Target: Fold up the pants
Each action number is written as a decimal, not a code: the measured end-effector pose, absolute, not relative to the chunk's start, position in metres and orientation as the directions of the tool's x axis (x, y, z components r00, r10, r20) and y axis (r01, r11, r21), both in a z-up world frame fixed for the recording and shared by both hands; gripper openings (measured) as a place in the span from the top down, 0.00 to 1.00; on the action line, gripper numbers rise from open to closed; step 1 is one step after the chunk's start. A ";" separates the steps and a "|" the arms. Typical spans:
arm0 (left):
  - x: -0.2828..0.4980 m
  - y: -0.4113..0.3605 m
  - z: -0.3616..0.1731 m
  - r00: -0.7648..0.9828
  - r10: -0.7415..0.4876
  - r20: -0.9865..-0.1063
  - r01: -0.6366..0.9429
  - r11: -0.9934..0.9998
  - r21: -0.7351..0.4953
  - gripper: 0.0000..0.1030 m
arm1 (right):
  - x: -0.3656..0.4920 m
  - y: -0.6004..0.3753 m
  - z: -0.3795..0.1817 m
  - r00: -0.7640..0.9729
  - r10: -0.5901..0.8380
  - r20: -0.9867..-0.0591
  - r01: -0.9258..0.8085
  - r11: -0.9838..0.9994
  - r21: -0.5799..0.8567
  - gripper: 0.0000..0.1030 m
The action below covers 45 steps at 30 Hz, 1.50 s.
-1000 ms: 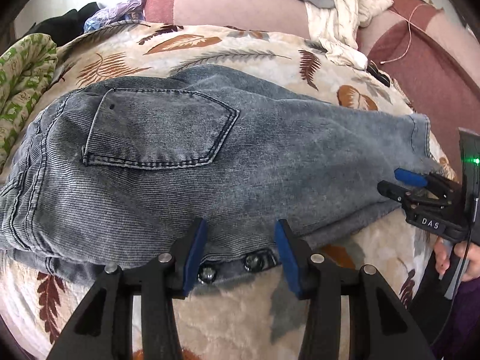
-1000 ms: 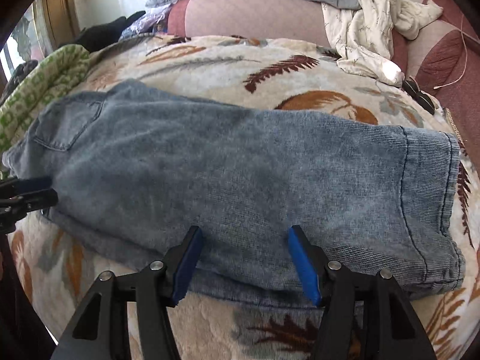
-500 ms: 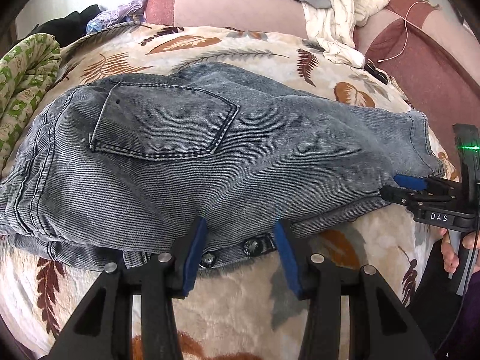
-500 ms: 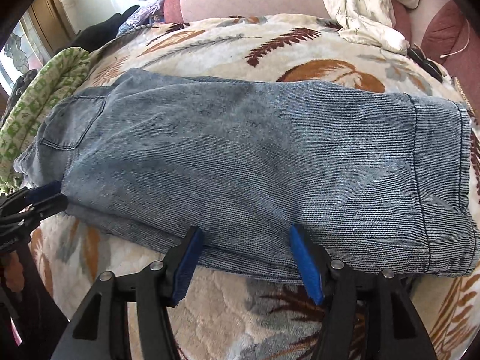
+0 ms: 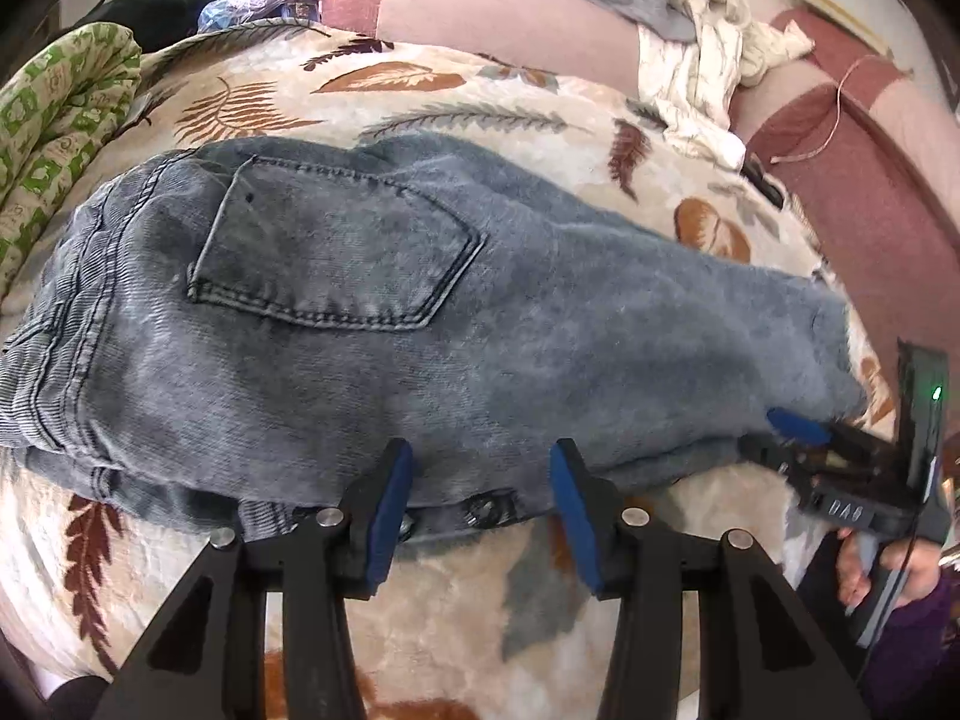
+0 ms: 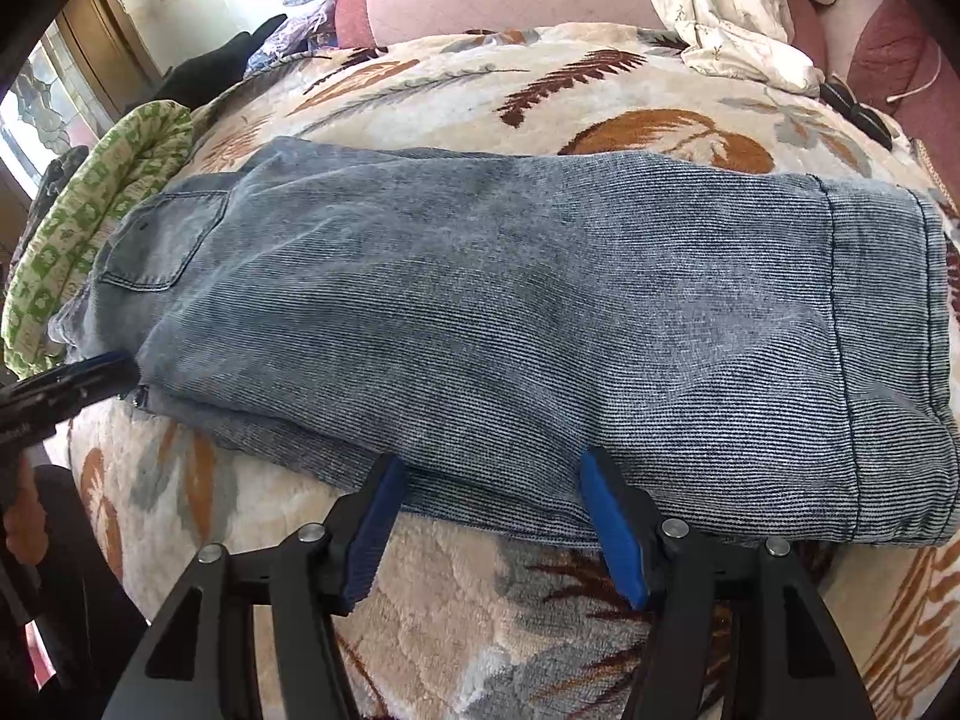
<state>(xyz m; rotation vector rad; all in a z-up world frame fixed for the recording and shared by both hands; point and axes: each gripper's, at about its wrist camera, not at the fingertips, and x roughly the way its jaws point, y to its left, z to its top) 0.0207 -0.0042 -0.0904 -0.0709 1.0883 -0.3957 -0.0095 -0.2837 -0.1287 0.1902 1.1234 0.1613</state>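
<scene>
The pants [image 6: 510,312], grey-blue ribbed denim, lie lengthwise on the leaf-patterned blanket [image 6: 480,600], one leg laid over the other, waistband and back pocket [image 5: 336,252] toward the left, hems [image 6: 888,360] toward the right. The left gripper [image 5: 477,501] sits at the near edge by the fly, its jaws spread wide on either side of the snap buttons [image 5: 480,519], gripping nothing. The right gripper [image 6: 492,510] sits at the near edge of the leg section, jaws likewise spread wide and empty; whether the pads touch the cloth cannot be confirmed. Assessment: the fabric appears thick and moderately heavy, soft enough to drape yet stiff enough to hold a crease; its ribbed surface should resist slipping in the pads. The doubled layers at the near edge are offset, so a shallow pinch risks catching only the top layer. Recommended hold points: the hem end with the right, both layers together, and the waistband with the left as anchor.
</scene>
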 end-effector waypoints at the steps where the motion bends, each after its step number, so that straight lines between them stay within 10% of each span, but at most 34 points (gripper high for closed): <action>1: 0.021 -0.006 -0.090 0.406 -0.351 -0.844 0.279 0.927 -0.251 0.53 | -0.010 -0.284 -0.129 0.423 0.228 -0.877 -0.036 0.971 0.235 0.36; 10: 0.032 -0.011 -0.103 0.423 -0.328 -0.845 0.271 0.935 -0.228 0.48 | -0.013 -0.275 -0.129 0.435 0.248 -0.865 -0.131 0.968 0.212 0.16; 22: 0.023 -0.018 -0.108 0.451 -0.282 -0.847 0.315 0.938 -0.144 0.43 | -0.004 -0.310 -0.114 0.527 0.356 -0.771 -0.022 0.913 0.407 0.15; 32: 0.010 -0.051 -0.120 0.468 -0.217 -0.856 0.426 0.905 0.004 0.02 | 0.002 -0.330 -0.122 0.539 0.186 -0.821 0.156 0.936 0.315 0.16; 45: -0.002 -0.055 -0.125 0.511 -0.207 -0.834 0.449 0.892 0.053 0.00 | 0.005 -0.294 -0.140 0.483 -0.052 -0.874 0.115 0.993 0.004 0.12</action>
